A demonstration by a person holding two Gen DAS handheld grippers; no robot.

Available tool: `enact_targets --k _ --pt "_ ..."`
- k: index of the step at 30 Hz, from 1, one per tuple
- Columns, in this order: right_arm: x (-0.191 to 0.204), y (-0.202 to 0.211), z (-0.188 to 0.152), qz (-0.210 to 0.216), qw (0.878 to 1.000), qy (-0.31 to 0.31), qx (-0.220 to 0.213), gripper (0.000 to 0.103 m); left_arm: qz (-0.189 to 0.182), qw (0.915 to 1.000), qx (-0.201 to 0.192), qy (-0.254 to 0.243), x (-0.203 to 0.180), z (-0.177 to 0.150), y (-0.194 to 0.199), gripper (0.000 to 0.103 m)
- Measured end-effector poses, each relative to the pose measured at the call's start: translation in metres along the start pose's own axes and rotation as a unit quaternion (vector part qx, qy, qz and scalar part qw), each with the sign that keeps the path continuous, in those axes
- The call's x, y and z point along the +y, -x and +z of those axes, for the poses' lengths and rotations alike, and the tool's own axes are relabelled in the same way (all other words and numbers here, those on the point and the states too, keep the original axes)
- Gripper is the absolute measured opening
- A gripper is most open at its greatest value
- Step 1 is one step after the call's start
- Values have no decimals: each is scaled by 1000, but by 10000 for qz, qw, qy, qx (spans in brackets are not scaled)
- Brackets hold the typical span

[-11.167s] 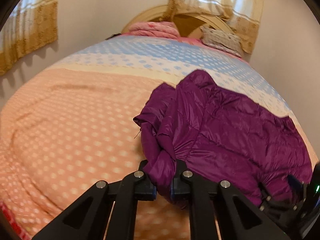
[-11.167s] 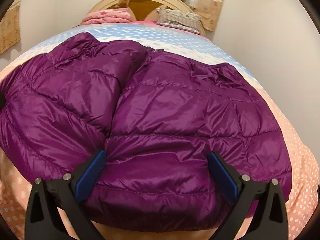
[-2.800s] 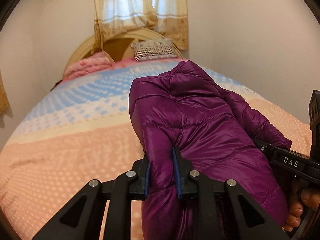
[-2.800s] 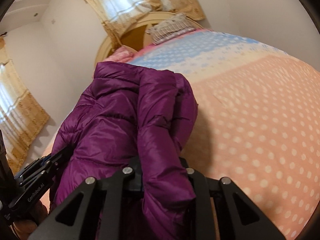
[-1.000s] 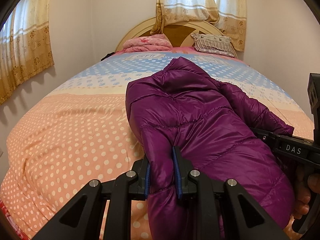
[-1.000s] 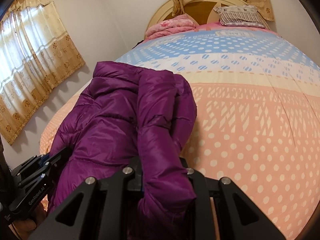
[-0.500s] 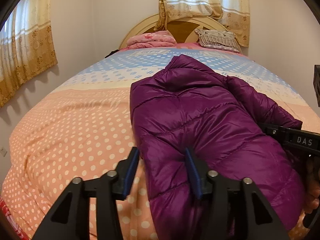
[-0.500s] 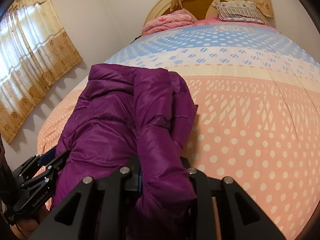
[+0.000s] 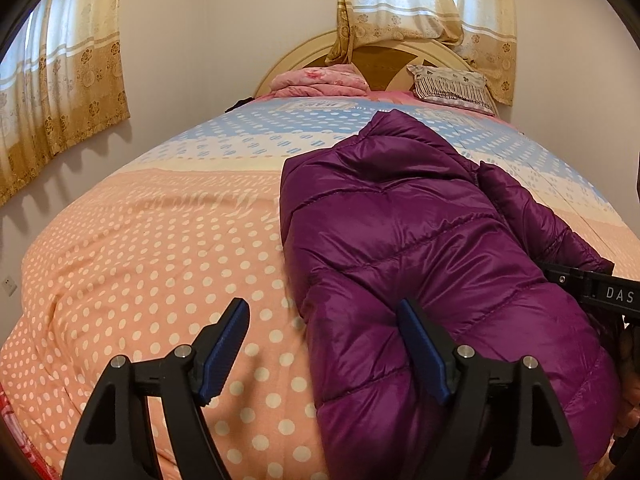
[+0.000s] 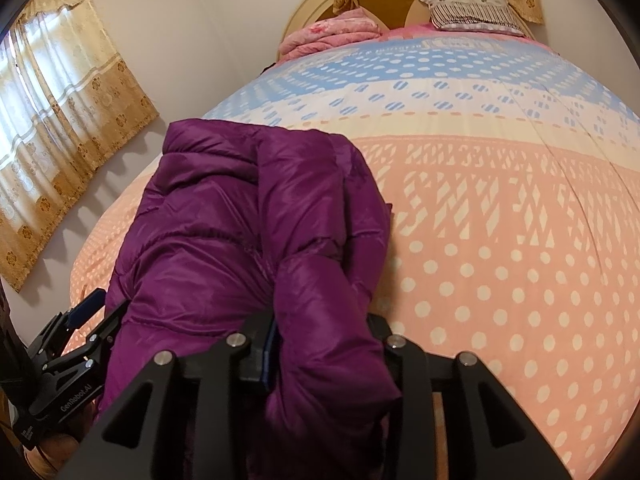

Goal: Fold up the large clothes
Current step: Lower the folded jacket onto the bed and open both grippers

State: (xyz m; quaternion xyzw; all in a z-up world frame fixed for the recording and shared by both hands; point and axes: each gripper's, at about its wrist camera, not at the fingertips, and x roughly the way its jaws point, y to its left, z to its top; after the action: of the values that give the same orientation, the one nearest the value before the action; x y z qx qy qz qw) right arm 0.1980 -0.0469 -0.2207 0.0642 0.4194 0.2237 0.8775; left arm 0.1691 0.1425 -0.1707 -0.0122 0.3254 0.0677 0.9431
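Lying lengthwise on the bed, the shiny purple quilted down jacket [image 9: 420,248] runs its long axis straight away from both tools toward the headboard. Nearest, the left hand-held gripper [image 9: 324,344] stands wide apart, gripping nothing, its right blue pad [image 9: 420,350] resting against the jacket's near left edge. The right hand-held gripper [image 10: 320,348] is clamped on the jacket's near right corner, so that hand holds the only grip. Beyond, the jacket rests on the peach polka-dot quilt [image 9: 140,264]. Farther off sit a folded pink blanket [image 9: 320,80] and a striped fringed pillow [image 9: 450,84].
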Motion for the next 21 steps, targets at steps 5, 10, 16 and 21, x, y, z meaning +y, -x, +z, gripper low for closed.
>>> enact_targets --k 5,10,16,21 --pt "1 0 1 -54 10000 2 18 39 0 10000 25 16 1 0 1 78" --pt "1 2 2 -135 9999 0 -21 42 68 9999 69 64 4 1 3 78" --pt "4 60 3 -424 9985 -48 -345 56 504 9978 -314 300 14 24 68 77" --pt "17 157 -13 -782 9920 325 -936 65 743 9917 -980 369 29 36 172 77"
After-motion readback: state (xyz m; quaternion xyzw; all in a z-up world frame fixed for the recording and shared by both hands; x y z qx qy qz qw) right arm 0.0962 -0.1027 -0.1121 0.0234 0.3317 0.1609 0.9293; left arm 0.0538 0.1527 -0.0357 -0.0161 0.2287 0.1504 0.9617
